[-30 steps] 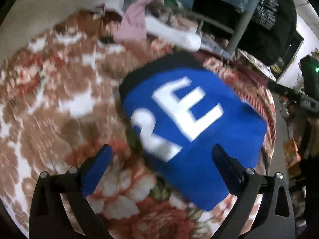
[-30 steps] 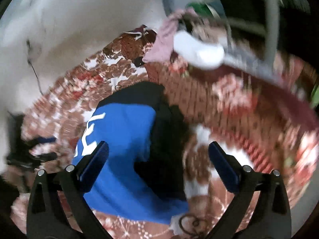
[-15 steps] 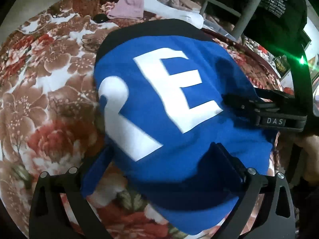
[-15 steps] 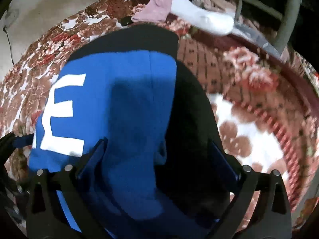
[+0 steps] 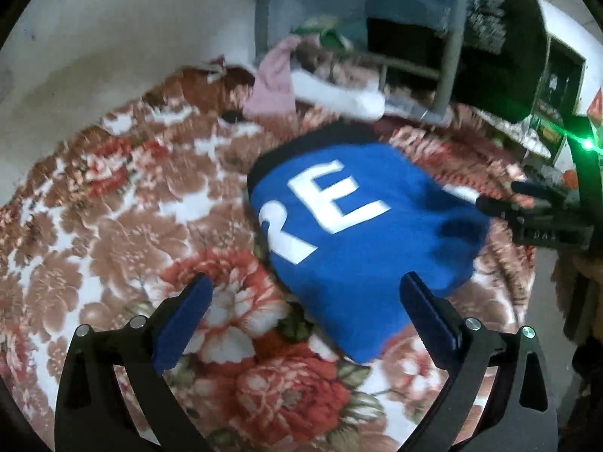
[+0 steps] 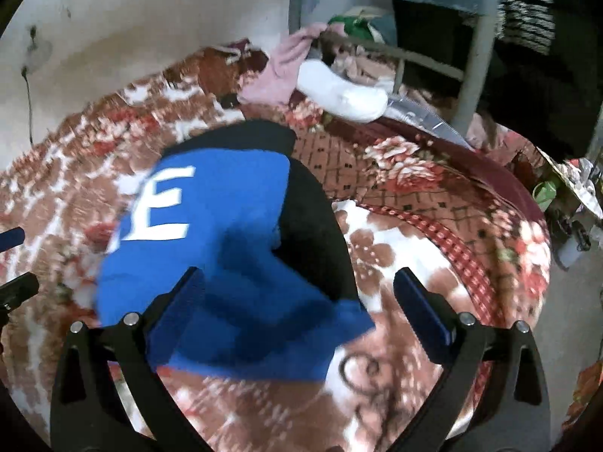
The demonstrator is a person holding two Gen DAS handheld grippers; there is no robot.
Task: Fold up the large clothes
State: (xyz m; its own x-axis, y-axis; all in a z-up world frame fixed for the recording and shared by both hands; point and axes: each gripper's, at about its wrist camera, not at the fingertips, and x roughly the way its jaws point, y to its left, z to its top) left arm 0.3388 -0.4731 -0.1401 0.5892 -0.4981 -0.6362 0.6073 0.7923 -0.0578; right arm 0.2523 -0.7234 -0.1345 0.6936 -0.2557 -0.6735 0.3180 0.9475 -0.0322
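1. Folded blue garment, with white characters "2E" on its top face and a black part along its far and right edges, lies as a compact bundle on the bed; in the right wrist view the black part shows beside and under the blue.
2. Largest of all is the floral blanket, brown, red and white blossoms, covering the bed under the garment and spreading to the wall at the far left.
3. Beyond the garment, a metal frame stands at the bed's far edge, with dark cloth hanging behind it.
4. Near the frame lies a heap of other laundry: a pink cloth and a white piece just beside it, well apart from the folded bundle.
5. Left gripper hangs over the near edge of the bundle, its blue-padded fingers spread wide and holding nothing; the left pad is over bare blanket, the right one over the garment's near corner.
6. Right gripper is likewise spread wide and empty above the garment's near right part; seen from the left wrist it shows as a dark tool at the bundle's right edge, whether touching I cannot tell.
7. A small green light glows at the far right.
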